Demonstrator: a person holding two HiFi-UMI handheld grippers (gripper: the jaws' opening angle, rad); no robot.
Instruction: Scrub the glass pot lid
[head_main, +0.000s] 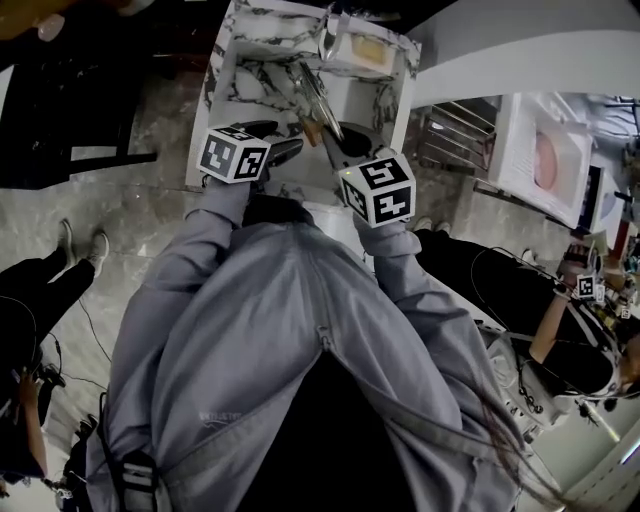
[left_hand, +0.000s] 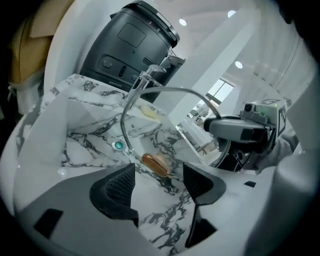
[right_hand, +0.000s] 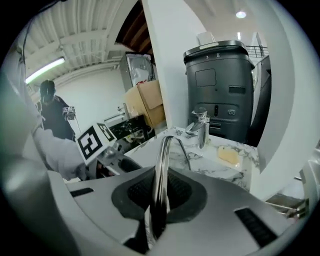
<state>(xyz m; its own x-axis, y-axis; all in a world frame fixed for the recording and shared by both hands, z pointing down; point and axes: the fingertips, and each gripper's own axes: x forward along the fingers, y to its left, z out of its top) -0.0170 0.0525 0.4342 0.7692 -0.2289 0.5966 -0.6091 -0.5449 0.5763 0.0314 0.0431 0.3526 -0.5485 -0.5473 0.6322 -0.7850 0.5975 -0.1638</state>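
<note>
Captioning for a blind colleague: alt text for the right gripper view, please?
The right claw is clamped on the steel rim of a glass pot lid, seen edge-on. Beyond it, a marble sink with a faucet and a yellow sponge.

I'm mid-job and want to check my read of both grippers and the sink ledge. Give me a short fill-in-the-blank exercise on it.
1. The right gripper is shut on the metal ___ of the glass pot lid.
2. The left gripper has its jaws ___ and grips nothing.
3. The yellow sponge lies on the marble ledge beside the ___.

Missing words: rim; open; faucet.
</note>
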